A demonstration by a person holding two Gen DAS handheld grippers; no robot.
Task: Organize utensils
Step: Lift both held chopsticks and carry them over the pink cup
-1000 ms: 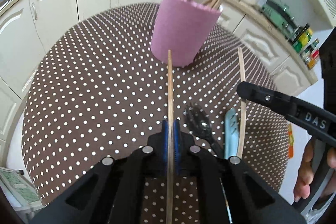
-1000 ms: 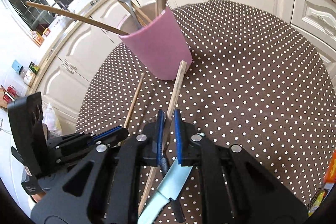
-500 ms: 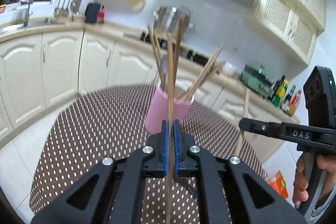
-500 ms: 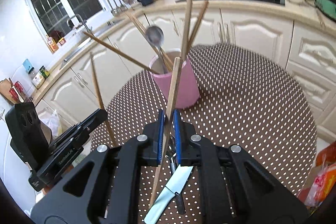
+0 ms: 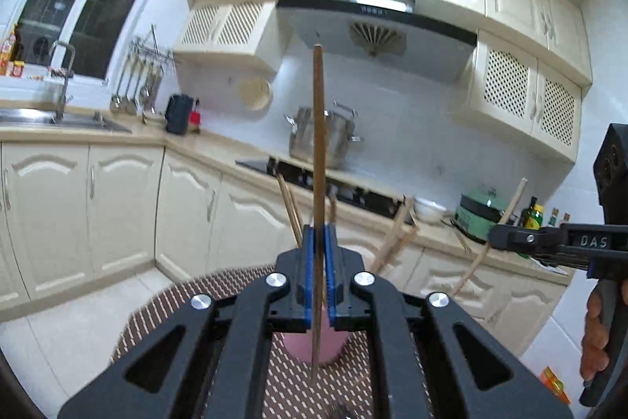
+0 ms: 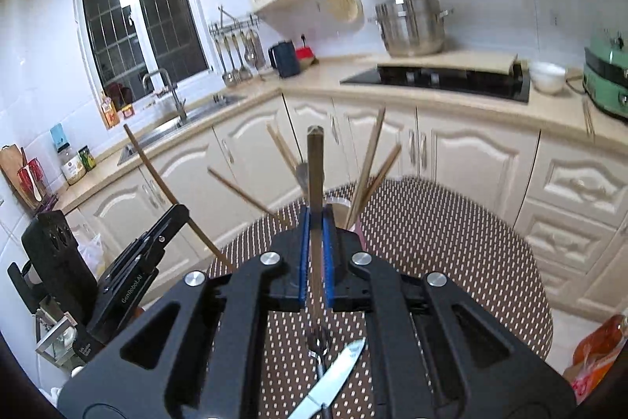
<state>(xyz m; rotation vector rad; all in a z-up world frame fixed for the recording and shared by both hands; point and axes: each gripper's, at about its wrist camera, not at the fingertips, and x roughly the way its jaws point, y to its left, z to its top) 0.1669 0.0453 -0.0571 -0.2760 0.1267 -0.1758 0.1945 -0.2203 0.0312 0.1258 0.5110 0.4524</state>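
My left gripper (image 5: 318, 242) is shut on a wooden chopstick (image 5: 318, 144) that stands upright in front of the camera. The pink cup (image 5: 298, 348) sits just beyond and below it, with several chopsticks (image 5: 396, 234) sticking out. My right gripper (image 6: 315, 218) holds a second chopstick (image 6: 315, 175), its jaws closing tight on it, above the cup's rim (image 6: 359, 228). Each gripper shows in the other's view: the right gripper (image 5: 506, 238) and the left gripper (image 6: 172, 218). A knife (image 6: 337, 368) and a dark utensil (image 6: 320, 344) lie on the dotted table (image 6: 451, 242).
Cream cabinets and a counter (image 6: 451, 128) ring the round table closely. A steel pot (image 6: 412, 26) stands by the hob, a sink (image 6: 188, 116) at the left. An orange bag (image 6: 596, 344) lies on the floor at the right. A person's hand (image 5: 596, 340) grips the right tool.
Both grippers have risen and tipped upward, each lifting its chopstick off the table to stand above the pink cup. The views swung from the tabletop to the kitchen wall.
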